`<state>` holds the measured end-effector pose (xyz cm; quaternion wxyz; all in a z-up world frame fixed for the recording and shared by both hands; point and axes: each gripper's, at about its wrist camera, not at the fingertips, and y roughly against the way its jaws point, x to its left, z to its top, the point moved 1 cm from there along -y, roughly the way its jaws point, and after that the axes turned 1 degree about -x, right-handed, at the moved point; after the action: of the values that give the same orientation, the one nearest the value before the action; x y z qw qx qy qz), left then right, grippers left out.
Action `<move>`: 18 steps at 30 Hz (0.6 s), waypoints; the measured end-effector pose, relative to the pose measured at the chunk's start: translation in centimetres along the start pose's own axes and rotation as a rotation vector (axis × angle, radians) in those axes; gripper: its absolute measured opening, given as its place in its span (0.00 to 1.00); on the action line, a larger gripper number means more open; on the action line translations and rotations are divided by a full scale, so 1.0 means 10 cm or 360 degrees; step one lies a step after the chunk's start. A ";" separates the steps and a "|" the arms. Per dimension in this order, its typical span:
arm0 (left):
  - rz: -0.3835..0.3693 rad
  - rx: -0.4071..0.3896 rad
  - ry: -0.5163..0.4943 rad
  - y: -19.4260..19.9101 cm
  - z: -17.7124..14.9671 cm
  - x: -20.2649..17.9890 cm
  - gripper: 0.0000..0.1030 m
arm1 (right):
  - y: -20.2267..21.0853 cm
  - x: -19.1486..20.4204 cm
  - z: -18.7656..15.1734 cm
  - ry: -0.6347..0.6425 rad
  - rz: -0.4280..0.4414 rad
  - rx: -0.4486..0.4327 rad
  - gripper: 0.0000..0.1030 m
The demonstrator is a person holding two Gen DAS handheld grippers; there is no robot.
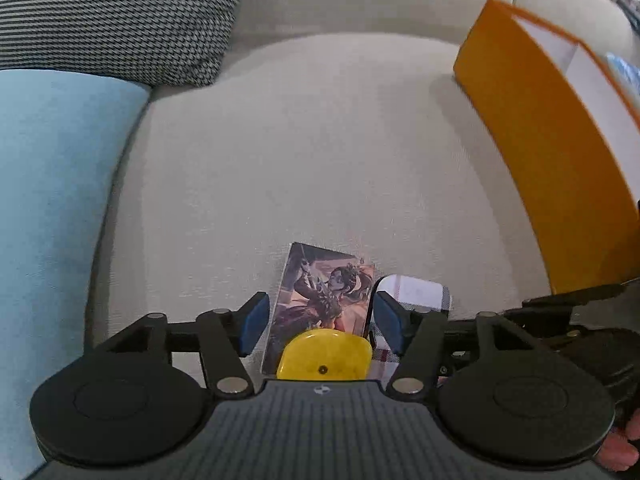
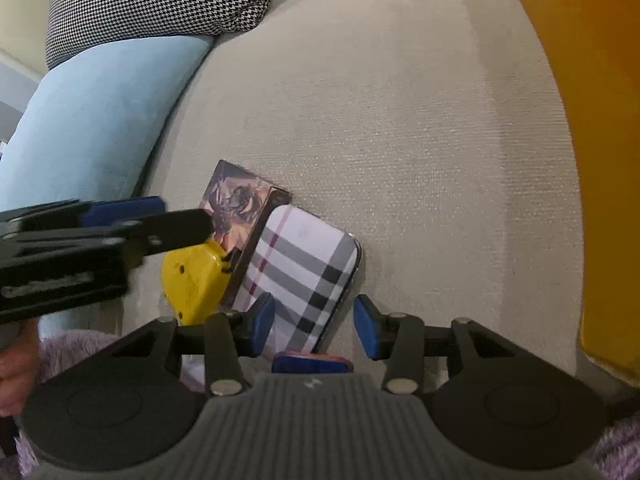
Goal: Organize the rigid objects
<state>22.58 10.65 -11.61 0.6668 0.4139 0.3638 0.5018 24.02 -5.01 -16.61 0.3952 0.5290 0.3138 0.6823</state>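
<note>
**Now both grippers settle over the pile on the sofa seat**

Seen from the left wrist, the left gripper (image 1: 320, 316) stands wide, its blue pads either side of the illustrated card box showing a painted figure (image 1: 326, 300) without pressing it. A glossy yellow plastic piece with a small screw hole (image 1: 324, 356) lies nearest the camera, and the grey-and-white plaid flat case (image 1: 416, 292) peeks out past the right pad. An orange cardboard box, open-topped (image 1: 540, 152), waits on the beige woven sofa cushion (image 1: 300, 140), well apart to the right

Seen from the right wrist, the right gripper (image 2: 314, 322) is partly open, straddling the near end of the plaid case (image 2: 304, 264) with gaps at both pads; nothing is held. My read: this is the picking step. Next, each gripper needs to close squarely on its item, then lift toward the orange box (image 2: 592, 160), likely the destination
</note>
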 end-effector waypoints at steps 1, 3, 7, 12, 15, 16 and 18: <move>-0.0001 0.0022 -0.0002 -0.03 0.00 -0.01 0.71 | -0.02 -0.01 0.01 -0.0004 0.0011 0.0000 0.46; -0.0009 0.0061 0.0014 -0.10 -0.01 0.01 0.72 | -0.06 -0.02 0.03 -0.0017 0.0022 0.0001 0.46; -0.0031 0.0096 0.0041 -0.18 -0.01 0.02 0.79 | -0.03 -0.05 -0.01 0.0000 0.0035 -0.0007 0.51; -0.0029 0.0163 0.0147 -0.27 0.03 0.07 0.72 | -0.01 -0.04 -0.03 -0.0007 0.0012 -0.0038 0.46; -0.0041 0.0138 0.0202 -0.25 0.00 0.12 0.71 | 0.05 -0.06 -0.06 -0.0021 0.0005 -0.0088 0.38; -0.0036 0.0131 0.0215 -0.23 -0.01 0.13 0.70 | 0.07 -0.06 -0.06 -0.0016 0.0002 -0.0102 0.36; -0.0023 0.0117 0.0230 -0.21 -0.02 0.13 0.69 | 0.08 -0.01 -0.04 -0.0019 -0.0005 -0.0127 0.32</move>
<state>23.43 11.60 -13.67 0.6268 0.3982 0.4320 0.5118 23.51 -5.51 -16.10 0.4188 0.5163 0.2848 0.6906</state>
